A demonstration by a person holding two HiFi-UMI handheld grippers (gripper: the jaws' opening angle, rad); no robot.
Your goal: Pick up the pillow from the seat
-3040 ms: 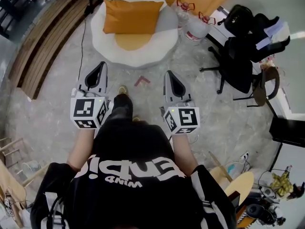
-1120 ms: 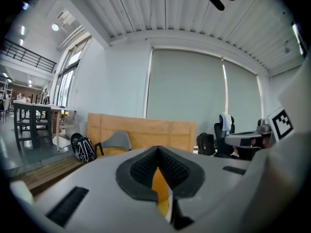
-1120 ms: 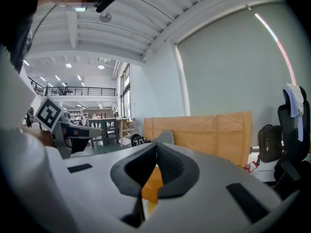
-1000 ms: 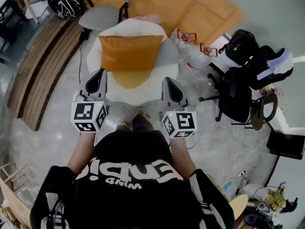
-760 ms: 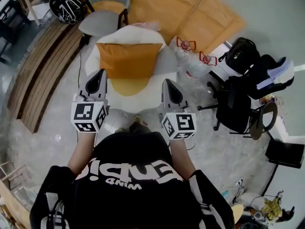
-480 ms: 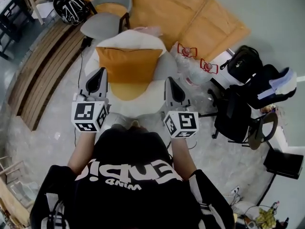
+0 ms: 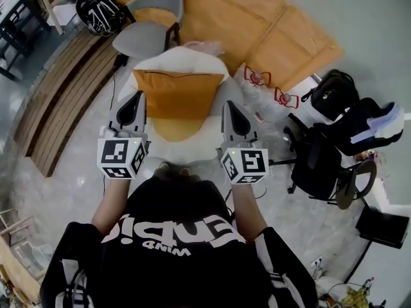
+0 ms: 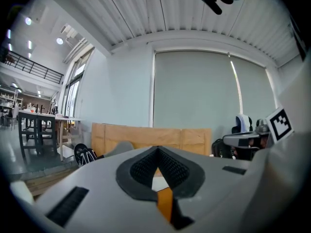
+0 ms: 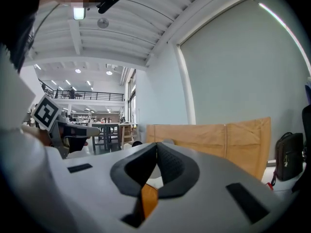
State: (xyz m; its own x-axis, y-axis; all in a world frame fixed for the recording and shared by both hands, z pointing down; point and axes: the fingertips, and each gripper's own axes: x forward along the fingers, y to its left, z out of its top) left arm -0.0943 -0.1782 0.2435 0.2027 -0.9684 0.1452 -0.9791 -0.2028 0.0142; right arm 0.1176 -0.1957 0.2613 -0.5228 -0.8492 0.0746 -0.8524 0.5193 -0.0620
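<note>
An orange pillow (image 7: 178, 94) leans upright against the back of a round white seat (image 7: 209, 133), above a yellow seat pad (image 7: 172, 128). My left gripper (image 7: 136, 97) hovers near the seat's left edge with its jaws shut and nothing in them. My right gripper (image 7: 230, 105) hovers near the seat's right edge, also shut and holding nothing. Neither one touches the pillow. In the left gripper view, the shut left gripper (image 8: 158, 149) shows a sliver of the pillow (image 8: 165, 203) through its slot. The right gripper view shows the right gripper (image 9: 156, 145) with the pillow (image 9: 148, 199) the same way.
A grey chair (image 7: 151, 34) and a black bag (image 7: 99, 11) stand behind the seat, with large cardboard sheets (image 7: 257, 18) beyond. Two water jugs (image 7: 258, 87) and a black office chair (image 7: 321, 159) are on the right. A slatted wooden bench (image 7: 58, 101) runs along the left.
The person has walked forward, so the seat and pillow have come nearer, and the grippers' tips now flank the seat. Both grippers stay shut and level.
</note>
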